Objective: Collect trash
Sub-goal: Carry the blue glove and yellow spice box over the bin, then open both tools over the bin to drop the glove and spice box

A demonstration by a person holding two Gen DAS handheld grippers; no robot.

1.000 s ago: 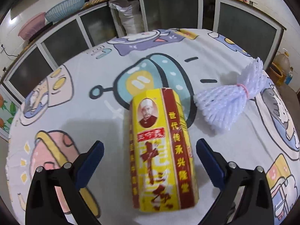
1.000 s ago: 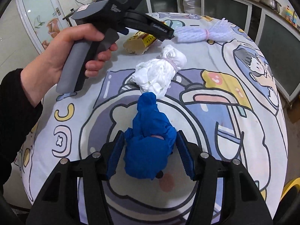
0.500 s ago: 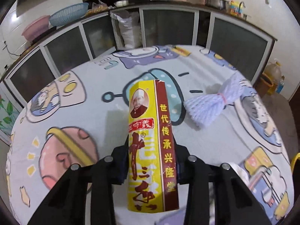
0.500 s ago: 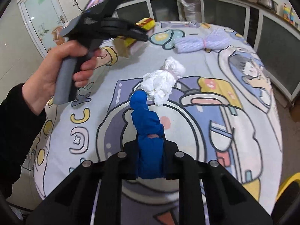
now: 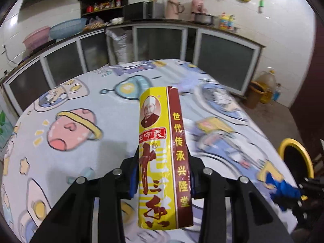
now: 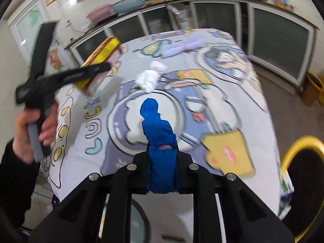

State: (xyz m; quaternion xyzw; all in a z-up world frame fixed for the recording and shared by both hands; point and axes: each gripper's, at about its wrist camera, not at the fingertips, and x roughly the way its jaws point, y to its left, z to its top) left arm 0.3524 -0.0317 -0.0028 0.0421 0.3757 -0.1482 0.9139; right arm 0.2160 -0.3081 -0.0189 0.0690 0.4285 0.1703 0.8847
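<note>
A: Trash first — how's it gonna handle?

B: Yellow carton [image 5: 162, 156] looks light, prob empty, thin card w/ a glossy film, so stiff enough lengthwise but it'd crush if squeezed hard. Slick surface too. Left gripper [image 5: 162, 174] has it pinched across the narrow faces, low on its length, jaws pressed in on both sides. Most of the box sticks out ahead, so it could pivot; a hold nearer the middle would be steadier imo.

A: And the blue one?

B: Blue wad [image 6: 160, 141] is soft crumpled sheet or bag, v. light, no fragility. Right gripper [image 6: 162, 172] has its jaws nearly together, squeezing the lower part of it; top flops free above. Soft stuff compresses, so the grip's fine anywhere on the bulk.

A: Looks?

B: Carton: tall, yellow front w/ a portrait oval, red label, big red characters, maroon side strip w/ yellow characters, top edge a bit torn. Wad: solid bright blue, lumpy, w/ a small pinkish patch near the pads.

A: Where are they?

B: Both lifted clear of the table [image 5: 113, 109], each in its own gripper. Still lying on the cartoon cloth: white wad [image 6: 150, 78] and pale foam net [image 6: 182, 47], farther back, well apart from the grippers. Yellow-rimmed bin [image 6: 303, 174] sits off the table's right edge, likely the drop spot.
</note>
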